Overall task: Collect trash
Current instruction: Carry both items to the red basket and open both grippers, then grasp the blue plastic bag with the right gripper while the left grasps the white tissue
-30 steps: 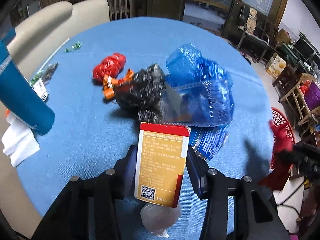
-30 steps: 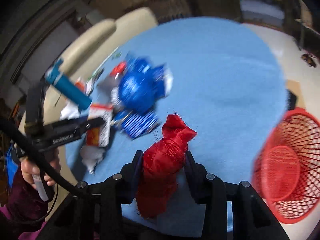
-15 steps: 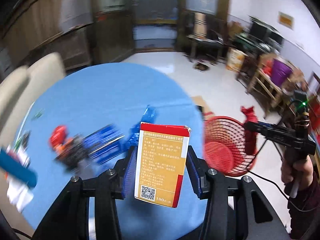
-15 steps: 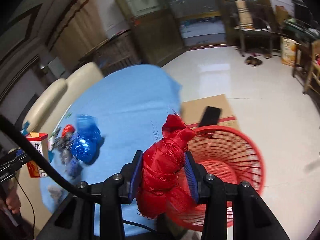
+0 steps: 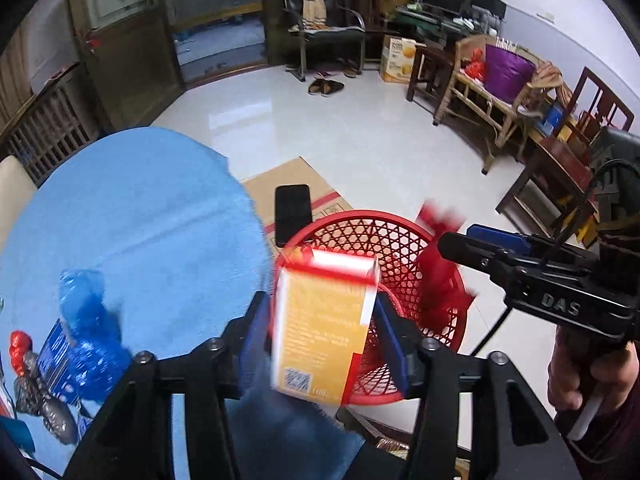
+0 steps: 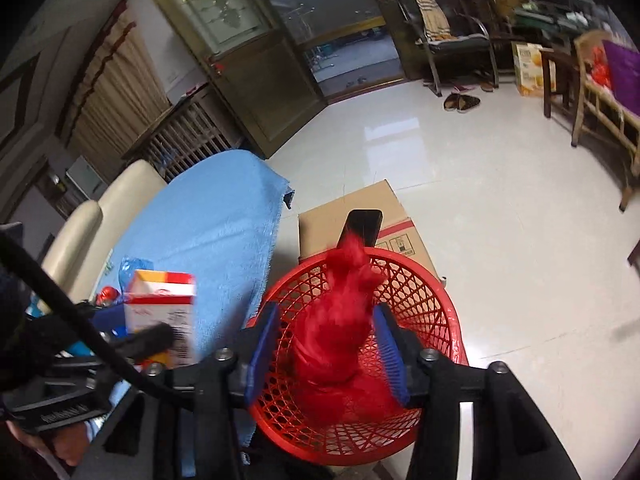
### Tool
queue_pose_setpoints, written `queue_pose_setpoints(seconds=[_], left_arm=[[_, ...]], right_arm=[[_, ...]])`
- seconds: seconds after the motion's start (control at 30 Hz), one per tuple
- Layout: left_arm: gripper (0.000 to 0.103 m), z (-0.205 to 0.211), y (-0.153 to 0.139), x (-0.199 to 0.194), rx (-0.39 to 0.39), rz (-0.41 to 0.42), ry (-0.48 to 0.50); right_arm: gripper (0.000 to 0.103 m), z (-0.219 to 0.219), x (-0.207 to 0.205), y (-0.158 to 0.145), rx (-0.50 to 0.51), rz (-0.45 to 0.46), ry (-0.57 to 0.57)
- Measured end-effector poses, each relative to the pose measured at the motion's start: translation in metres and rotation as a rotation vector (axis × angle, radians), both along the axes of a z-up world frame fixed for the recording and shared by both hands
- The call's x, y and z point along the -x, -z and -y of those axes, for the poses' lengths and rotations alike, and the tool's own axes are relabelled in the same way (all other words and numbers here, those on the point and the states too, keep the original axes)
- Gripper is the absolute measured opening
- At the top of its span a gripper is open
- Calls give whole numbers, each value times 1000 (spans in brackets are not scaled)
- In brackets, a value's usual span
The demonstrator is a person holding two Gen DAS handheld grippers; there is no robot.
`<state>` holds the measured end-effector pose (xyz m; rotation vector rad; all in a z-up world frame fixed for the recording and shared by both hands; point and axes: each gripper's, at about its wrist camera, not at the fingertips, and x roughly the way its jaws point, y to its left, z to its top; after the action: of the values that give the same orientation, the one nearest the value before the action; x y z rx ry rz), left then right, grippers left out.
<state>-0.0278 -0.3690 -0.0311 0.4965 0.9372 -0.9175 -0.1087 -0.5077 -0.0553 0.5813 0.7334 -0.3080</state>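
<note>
L gripper (image 5: 320,334), jaws opening: orange box (image 5: 320,324) sits between the pads with gaps showing both sides, blurred, apparently slipping free just over the near rim of the red basket (image 5: 384,236). R gripper (image 6: 326,354), jaws also opening: red bag (image 6: 336,332) between the pads, no longer pinched, directly above the basket interior. Basket stands on the floor beside the blue table (image 5: 132,220); more trash (blue bags (image 5: 90,344), foil) remains on the table. To do this well: keep both tools over the basket w/ tips down until each item clears the pads; box is near the rim, so nudge inward, judged from the L view.
</note>
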Motion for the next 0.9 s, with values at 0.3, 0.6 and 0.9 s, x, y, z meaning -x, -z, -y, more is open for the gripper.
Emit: queue_pose_setpoints(seconds=[0.3,0.6,0.9], left_arm=[[67,-29,-4,4,-7,35,-20],[70,-138,-26,15,19,137,-149],[73,-284,-31,1,-1,216,-460]], right_arm=[[68,10,10,2,-8,44,32],[67,-24,-7,-8,10,70,-50],[67,-85,-45,-12,41,41,-191]])
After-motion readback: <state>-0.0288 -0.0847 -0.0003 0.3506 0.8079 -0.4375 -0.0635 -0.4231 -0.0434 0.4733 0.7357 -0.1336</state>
